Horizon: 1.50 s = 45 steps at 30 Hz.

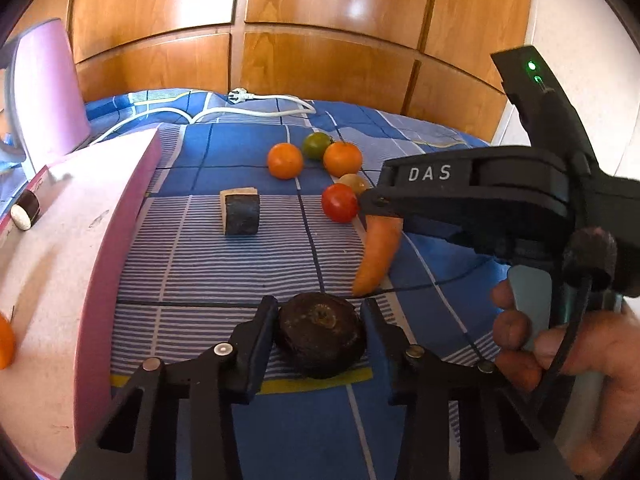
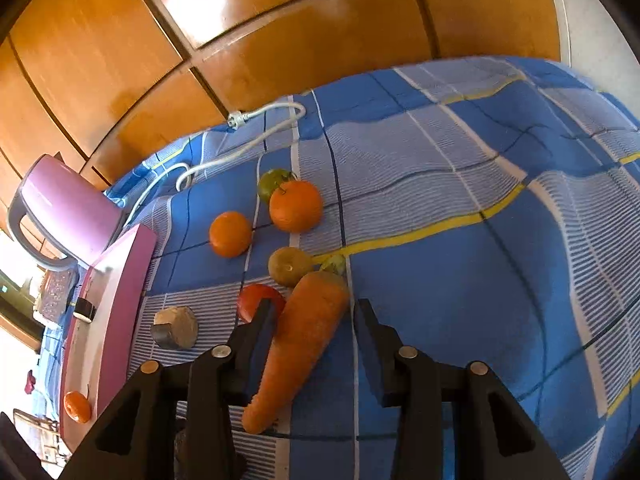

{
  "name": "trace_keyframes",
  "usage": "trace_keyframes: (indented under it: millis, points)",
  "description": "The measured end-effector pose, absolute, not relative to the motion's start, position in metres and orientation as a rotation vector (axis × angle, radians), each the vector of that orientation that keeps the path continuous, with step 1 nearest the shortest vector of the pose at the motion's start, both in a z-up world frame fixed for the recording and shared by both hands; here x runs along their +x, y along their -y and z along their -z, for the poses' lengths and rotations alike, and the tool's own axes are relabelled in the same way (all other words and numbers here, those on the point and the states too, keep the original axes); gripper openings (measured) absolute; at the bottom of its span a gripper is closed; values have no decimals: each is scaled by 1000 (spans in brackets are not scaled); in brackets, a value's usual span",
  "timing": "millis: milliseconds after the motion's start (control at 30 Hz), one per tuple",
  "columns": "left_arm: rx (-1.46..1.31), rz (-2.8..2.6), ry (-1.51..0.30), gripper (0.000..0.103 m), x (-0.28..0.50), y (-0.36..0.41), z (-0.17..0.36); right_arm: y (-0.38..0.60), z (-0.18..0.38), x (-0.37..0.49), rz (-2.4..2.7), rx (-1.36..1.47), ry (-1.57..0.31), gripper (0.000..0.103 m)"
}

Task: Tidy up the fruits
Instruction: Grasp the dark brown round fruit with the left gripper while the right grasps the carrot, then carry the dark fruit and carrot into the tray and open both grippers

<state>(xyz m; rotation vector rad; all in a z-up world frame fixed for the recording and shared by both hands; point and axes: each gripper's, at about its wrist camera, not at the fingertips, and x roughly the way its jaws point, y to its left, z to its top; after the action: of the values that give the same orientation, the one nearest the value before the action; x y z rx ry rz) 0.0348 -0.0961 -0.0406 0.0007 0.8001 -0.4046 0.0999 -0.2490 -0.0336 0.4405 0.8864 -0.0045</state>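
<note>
Here, low in the frame, the left gripper (image 1: 320,336) clamps a dark round fruit (image 1: 320,334) between its fingers. The right gripper (image 2: 314,330) stands wide around an untouched carrot (image 2: 300,344); oranges (image 2: 295,206) lie upper centre.

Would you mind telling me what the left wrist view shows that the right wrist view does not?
Only the left wrist view shows the dark round fruit between the left claw's fingers, plus the right claw's body and the hand holding it. Only the right wrist view shows the carrot's thick end between the open right claw. Both show the oranges, red tomato, pink tray and white cable.
</note>
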Motion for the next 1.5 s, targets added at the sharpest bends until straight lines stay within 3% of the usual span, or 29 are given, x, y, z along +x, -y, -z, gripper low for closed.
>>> trace_keyframes:
  millis: [367, 867, 1500]
  points:
    - [-26, 384, -789, 42, 33, 89, 40, 242, 36, 100, -4, 382, -876, 45]
    - [-55, 359, -763, 42, 23, 76, 33, 241, 26, 88, 26, 340, -855, 39]
    - [-124, 226, -585, 41, 1, 32, -4, 215, -7, 56, -109, 258, -695, 32]
